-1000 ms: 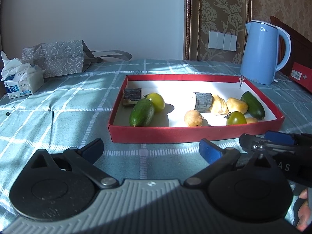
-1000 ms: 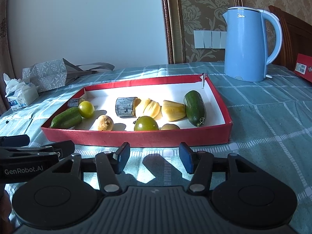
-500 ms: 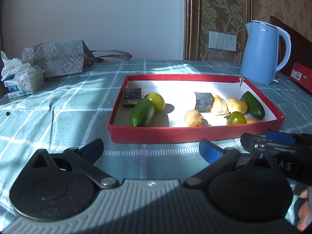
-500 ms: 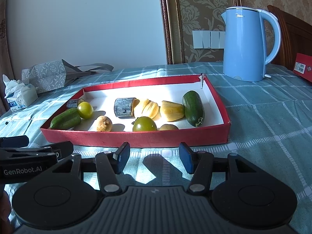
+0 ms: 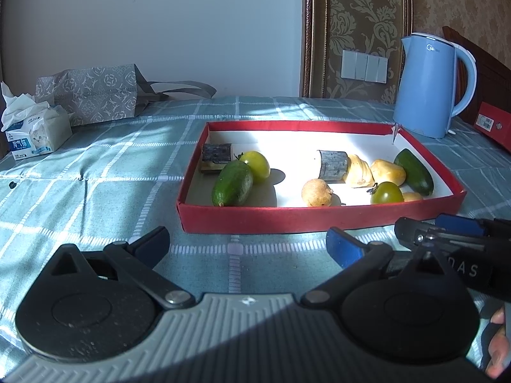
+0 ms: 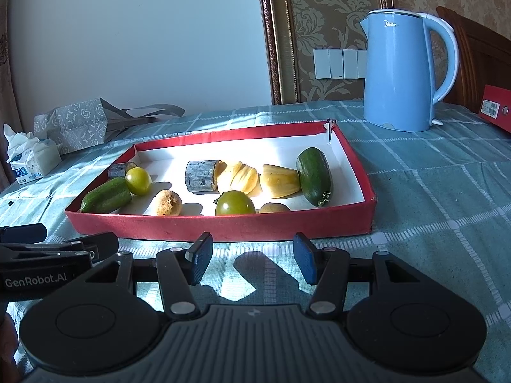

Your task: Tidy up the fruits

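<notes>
We hold both claws low over a table (image 5: 95, 172) covered in a teal checked cloth, just short of a shallow red tray (image 6: 223, 228) of fruit. Our left claw (image 5: 247, 242) stands wide, its fingers empty; our right claw (image 6: 252, 253) is partly spread, narrower than the left, and grips nothing.

Inside the tray, a green cucumber (image 5: 232, 183) lies at the left end, touching a yellow-green tomato (image 5: 255, 166), with a short grey cut piece (image 5: 216, 156) behind them. Mid-tray sits a round tan fruit (image 6: 168, 203) and a second grey cut piece (image 6: 202, 177) against two pale yellow ridged pieces (image 6: 238, 177) (image 6: 280, 181). A dark green tomato (image 6: 235, 203) rests near the front wall beside a small tan fruit (image 6: 274, 208) half hidden by the rim. A second, darker cucumber (image 6: 314, 176) lies along the right end.

Beyond the tray stand a blue electric kettle (image 6: 399, 73), a grey patterned bag (image 5: 86, 94) and a tissue pack (image 5: 35, 132). A red box (image 6: 496, 108) shows at the far right edge.
</notes>
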Motion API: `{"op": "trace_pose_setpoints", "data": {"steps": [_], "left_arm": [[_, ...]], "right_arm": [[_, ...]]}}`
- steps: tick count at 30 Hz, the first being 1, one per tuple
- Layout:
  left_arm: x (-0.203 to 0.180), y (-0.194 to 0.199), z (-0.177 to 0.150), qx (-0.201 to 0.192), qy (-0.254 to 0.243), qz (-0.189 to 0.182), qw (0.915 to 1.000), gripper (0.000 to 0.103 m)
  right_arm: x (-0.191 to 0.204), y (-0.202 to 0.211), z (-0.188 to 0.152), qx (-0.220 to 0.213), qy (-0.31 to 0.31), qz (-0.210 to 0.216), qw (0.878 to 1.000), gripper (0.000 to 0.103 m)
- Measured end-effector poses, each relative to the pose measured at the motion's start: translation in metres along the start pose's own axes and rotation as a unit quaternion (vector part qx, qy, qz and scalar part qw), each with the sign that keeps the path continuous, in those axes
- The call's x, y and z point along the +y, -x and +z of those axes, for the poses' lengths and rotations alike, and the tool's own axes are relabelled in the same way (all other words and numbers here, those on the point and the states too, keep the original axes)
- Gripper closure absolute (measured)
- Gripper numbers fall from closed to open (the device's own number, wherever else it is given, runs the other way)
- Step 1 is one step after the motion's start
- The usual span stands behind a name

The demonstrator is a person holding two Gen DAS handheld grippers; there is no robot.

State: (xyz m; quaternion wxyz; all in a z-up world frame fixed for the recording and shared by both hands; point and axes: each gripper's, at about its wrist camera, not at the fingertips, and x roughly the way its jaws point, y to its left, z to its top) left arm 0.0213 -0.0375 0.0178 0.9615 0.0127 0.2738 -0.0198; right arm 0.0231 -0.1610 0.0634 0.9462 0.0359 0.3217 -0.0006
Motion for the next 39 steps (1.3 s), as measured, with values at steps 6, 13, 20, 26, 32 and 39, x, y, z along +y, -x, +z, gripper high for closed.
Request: {"op": "trace_pose_setpoints", "data": {"steps": [6,13,20,26,32,39], "left_arm": [[0.001,-0.001,0.000,0.001,0.001,-0.001,1.0000,0.000],[0.001,-0.001,0.000,0.001,0.001,-0.001,1.0000,0.000],[-0.002,0.001,0.000,-0.007,-0.008,-0.004,0.9999,0.000],[0.000,0.002,0.000,-0.002,-0.001,-0.023,0.9997,0.000],[0.007,0.003,0.000,-0.009,0.022,-0.030,0.9993,0.000],[-0.001,0.004,-0.001,-0.028,-0.010,0.022,0.9993,0.000]], "right_arm": [[-0.001,0.000,0.000,0.002,-0.003,0.001,1.000,0.048],[-0.001,-0.001,0.000,0.003,-0.003,0.001,1.000,0.048],[0.000,0.000,0.000,0.004,-0.002,0.001,1.000,0.048],[0.000,-0.002,0.000,0.004,-0.002,0.002,1.000,0.048],[0.000,-0.002,0.000,0.003,-0.003,0.002,1.000,0.048],[0.000,-0.002,0.000,0.003,-0.004,0.002,1.000,0.047]]}}
